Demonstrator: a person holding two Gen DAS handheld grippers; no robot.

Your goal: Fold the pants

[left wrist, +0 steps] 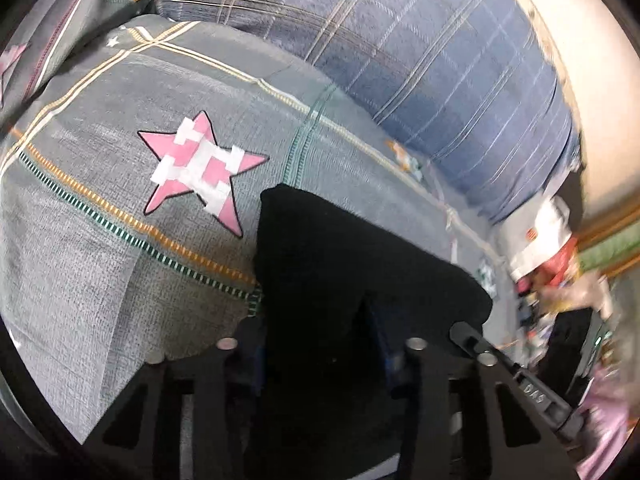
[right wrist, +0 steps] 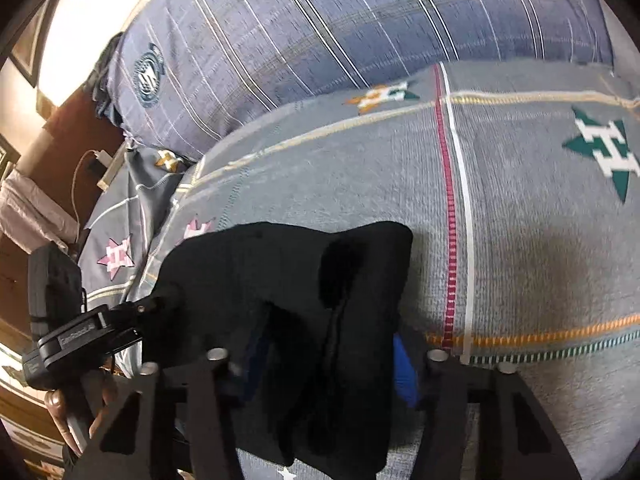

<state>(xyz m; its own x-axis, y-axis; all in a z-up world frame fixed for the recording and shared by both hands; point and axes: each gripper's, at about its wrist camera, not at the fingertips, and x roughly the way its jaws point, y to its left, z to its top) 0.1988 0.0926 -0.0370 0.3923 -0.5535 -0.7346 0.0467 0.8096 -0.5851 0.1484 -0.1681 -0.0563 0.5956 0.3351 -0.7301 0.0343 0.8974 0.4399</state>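
The black pants [left wrist: 340, 248] lie bunched into a short thick bundle on a grey bedspread [left wrist: 100, 220] with star patterns. In the left wrist view my left gripper [left wrist: 320, 356] has the near edge of the cloth filling the gap between its blue pads [left wrist: 386, 354]. In the right wrist view the pants [right wrist: 280, 264] rise in a fold between the fingers of my right gripper [right wrist: 328, 360], and one blue pad [right wrist: 404, 368] presses its side. The left gripper's body [right wrist: 80, 340] shows at the far left with a hand under it.
A big blue plaid pillow [right wrist: 320, 20] lies along the back of the bed. A pink star [left wrist: 200, 168] marks the bedspread left of the pants. Bedside clutter [left wrist: 540, 240] sits past the bed's edge. A charger and cable [right wrist: 100, 158] lie by the wooden wall.
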